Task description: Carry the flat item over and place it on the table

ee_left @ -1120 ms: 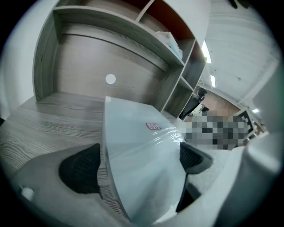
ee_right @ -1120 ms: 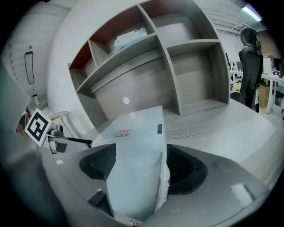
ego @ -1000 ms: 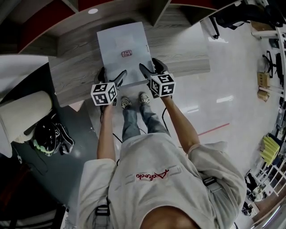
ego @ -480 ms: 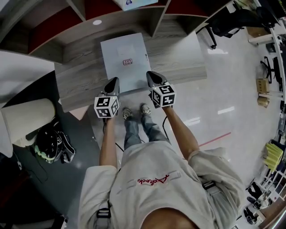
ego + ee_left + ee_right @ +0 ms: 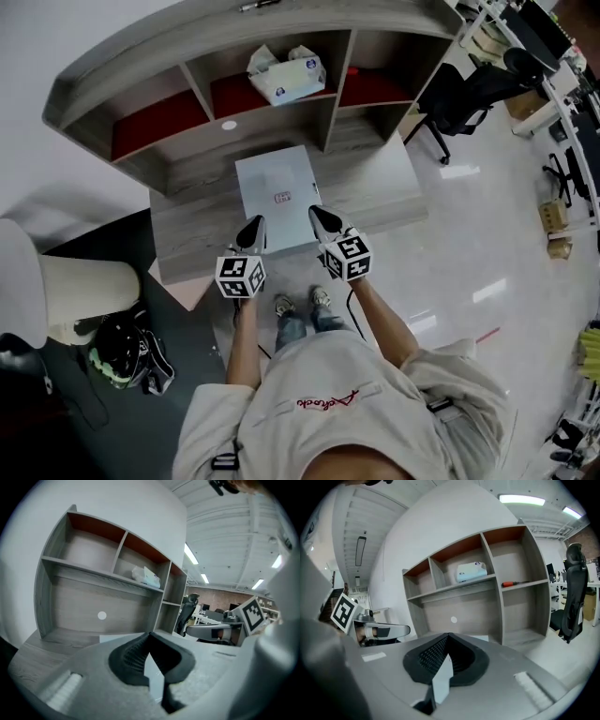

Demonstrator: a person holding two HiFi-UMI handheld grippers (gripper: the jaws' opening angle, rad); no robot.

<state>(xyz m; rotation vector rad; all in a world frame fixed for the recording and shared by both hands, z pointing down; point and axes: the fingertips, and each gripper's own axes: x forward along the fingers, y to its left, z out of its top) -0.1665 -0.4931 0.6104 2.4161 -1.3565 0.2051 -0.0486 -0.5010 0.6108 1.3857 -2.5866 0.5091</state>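
White board (image 5: pixel 276 190), pinched by left hand-held gripper (image 5: pixel 254 225) and right hand-held gripper (image 5: pixel 318 215), seems lifted at the tabletop's (image 5: pixel 192 230) front edge; carrying and placing remain.

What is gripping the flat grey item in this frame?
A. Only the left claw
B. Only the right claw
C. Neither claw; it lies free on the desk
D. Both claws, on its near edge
D: the left claw and the right claw each pinch the near edge of the flat item, and each gripper view shows a thin sheet clamped between its closed pads.
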